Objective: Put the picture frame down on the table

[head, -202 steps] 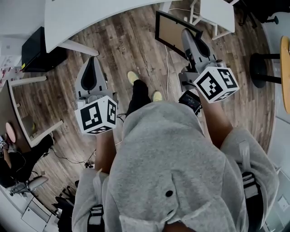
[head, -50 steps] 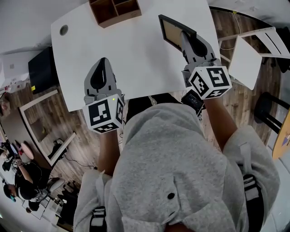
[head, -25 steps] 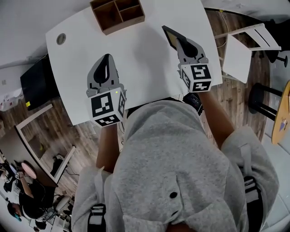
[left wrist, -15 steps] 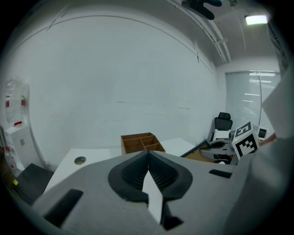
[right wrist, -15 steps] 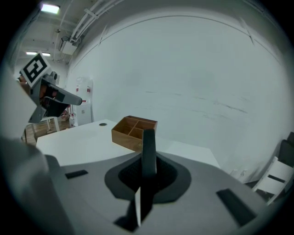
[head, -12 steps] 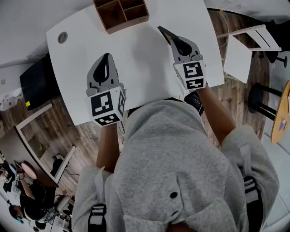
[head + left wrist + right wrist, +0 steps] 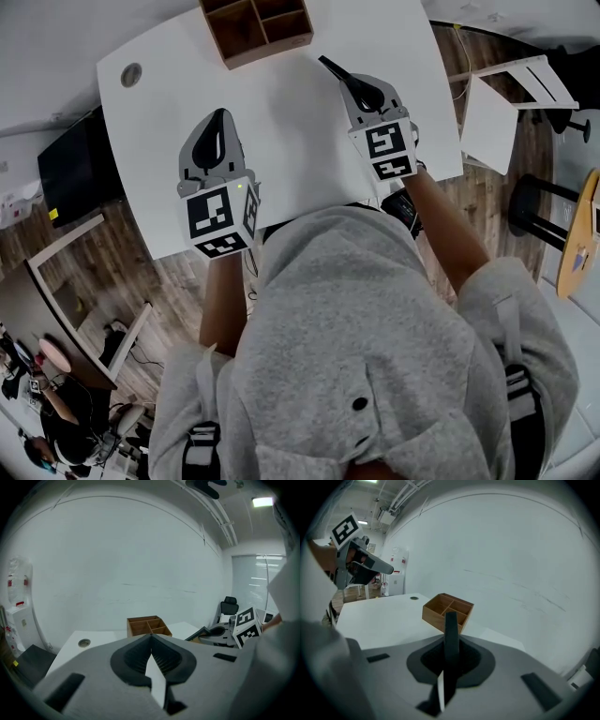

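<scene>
The picture frame [image 7: 334, 68] is dark and shows edge-on, held upright over the right half of the white table [image 7: 281, 122]. My right gripper [image 7: 361, 89] is shut on its lower edge. In the right gripper view the frame's black edge [image 7: 451, 627] rises from between the jaws of my right gripper [image 7: 451, 644]. I cannot tell whether the frame touches the tabletop. My left gripper [image 7: 218, 117] hovers over the table's left half, jaws shut with nothing between them [image 7: 151, 637]. From the left gripper view the frame [image 7: 199, 633] sticks out to the right.
A wooden divided box [image 7: 256, 26] stands at the table's far edge, just beyond the frame, also the wooden box [image 7: 447, 611]. A round cable hole [image 7: 131, 74] is at the far left corner. A white side table [image 7: 492, 108] and a black stool [image 7: 530, 202] stand on the right.
I have walked from the open floor to the table. Over the last second the frame turned from face-on to edge-on and the right gripper shifted left toward the box. The left gripper barely moved.
</scene>
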The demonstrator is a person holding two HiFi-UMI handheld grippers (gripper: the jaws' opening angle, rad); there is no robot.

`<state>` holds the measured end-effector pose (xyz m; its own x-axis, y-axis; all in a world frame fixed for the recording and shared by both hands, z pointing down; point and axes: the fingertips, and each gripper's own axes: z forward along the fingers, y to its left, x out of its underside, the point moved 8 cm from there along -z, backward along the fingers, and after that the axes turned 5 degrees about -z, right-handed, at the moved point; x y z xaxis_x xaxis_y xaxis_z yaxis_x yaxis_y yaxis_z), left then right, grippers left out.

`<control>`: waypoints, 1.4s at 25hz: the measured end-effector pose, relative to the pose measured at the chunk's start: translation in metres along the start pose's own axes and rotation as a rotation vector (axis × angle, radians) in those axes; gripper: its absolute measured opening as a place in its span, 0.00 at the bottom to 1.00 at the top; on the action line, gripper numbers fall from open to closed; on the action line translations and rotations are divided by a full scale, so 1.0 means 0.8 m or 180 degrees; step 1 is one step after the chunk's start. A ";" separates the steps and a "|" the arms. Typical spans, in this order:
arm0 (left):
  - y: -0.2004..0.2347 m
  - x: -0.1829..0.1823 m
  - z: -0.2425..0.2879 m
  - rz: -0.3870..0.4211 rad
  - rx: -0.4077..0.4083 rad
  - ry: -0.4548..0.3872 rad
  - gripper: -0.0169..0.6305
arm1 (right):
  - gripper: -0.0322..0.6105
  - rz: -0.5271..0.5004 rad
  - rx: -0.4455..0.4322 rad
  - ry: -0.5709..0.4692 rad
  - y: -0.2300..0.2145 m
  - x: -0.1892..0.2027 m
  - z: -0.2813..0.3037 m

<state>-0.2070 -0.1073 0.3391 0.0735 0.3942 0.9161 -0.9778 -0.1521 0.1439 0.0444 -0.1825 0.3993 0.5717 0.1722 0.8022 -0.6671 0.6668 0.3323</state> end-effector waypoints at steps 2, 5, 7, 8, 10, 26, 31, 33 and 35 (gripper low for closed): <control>0.004 0.002 0.000 -0.0026 -0.0022 -0.0008 0.06 | 0.10 -0.0038 -0.0029 0.0010 0.002 -0.003 0.005; 0.005 0.007 -0.004 -0.0058 -0.0037 -0.0002 0.06 | 0.11 -0.0095 -0.0073 0.0033 0.006 -0.003 0.006; 0.009 0.009 -0.006 -0.0078 -0.0046 -0.0008 0.06 | 0.11 -0.0135 -0.0120 0.0056 0.011 -0.005 0.008; 0.011 0.009 -0.006 -0.0089 -0.0051 -0.0009 0.06 | 0.11 -0.0169 -0.0144 0.0073 0.014 -0.007 0.010; 0.014 0.011 -0.007 -0.0108 -0.0061 -0.0010 0.06 | 0.11 -0.0287 -0.0205 0.0127 0.020 -0.011 0.014; 0.019 0.022 -0.017 -0.0158 -0.0112 0.0038 0.06 | 0.28 -0.0661 -0.0795 0.0428 0.092 0.000 0.033; 0.023 0.024 -0.022 -0.0167 -0.0158 0.0046 0.06 | 0.33 -0.0789 -0.0885 0.0535 0.106 0.015 0.044; 0.027 0.025 -0.027 -0.0176 -0.0180 0.0042 0.06 | 0.35 -0.0832 -0.0893 0.0600 0.113 0.023 0.049; 0.031 0.026 -0.031 -0.0185 -0.0195 0.0048 0.06 | 0.37 -0.0882 -0.0916 0.0672 0.120 0.032 0.055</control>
<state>-0.2343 -0.0802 0.3526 0.1281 0.4144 0.9010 -0.9822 -0.0729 0.1731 -0.0258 -0.1460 0.4734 0.8149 0.0831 0.5736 -0.3322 0.8779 0.3448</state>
